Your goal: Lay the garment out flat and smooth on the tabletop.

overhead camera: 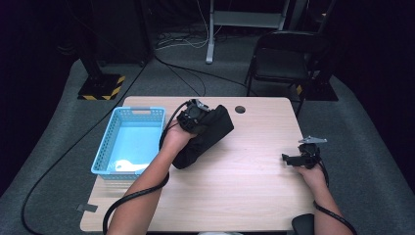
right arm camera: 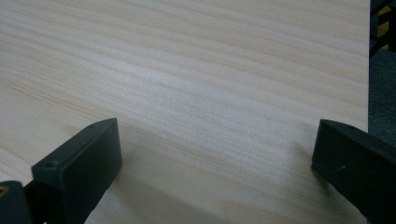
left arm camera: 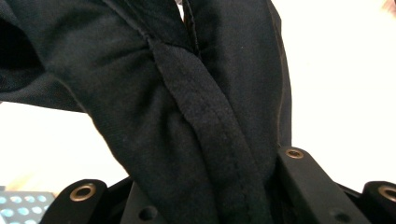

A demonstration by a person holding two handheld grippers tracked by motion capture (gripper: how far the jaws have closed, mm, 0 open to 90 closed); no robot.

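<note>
A black cloth (overhead camera: 205, 134) lies bunched on the table (overhead camera: 235, 186), just right of a blue basket (overhead camera: 110, 142) that stands at the table's left edge. The basket is an open, perforated plastic tray with a handle slot in its far wall; inside it, at the near end, lies a small white thing (overhead camera: 128, 166), too blurred to tell what it is, and the rest of its floor is bare. The left gripper (overhead camera: 193, 117) sits on the far end of the cloth, beside the basket's far right corner, with the person's hand behind it. In the left gripper view the cloth (left arm camera: 187, 116) is gathered into a thick fold with a stitched seam running down between the jaws, which are closed in on it and pinch the fabric; a corner of the basket (left arm camera: 23, 203) shows at the lower left. The right gripper (overhead camera: 293, 159) is well to the right of the cloth, near the table's right edge, low over the wood. In the right gripper view its jaws stand wide apart with nothing between them, and bare table (right arm camera: 196, 93) lies ahead of them.
</note>
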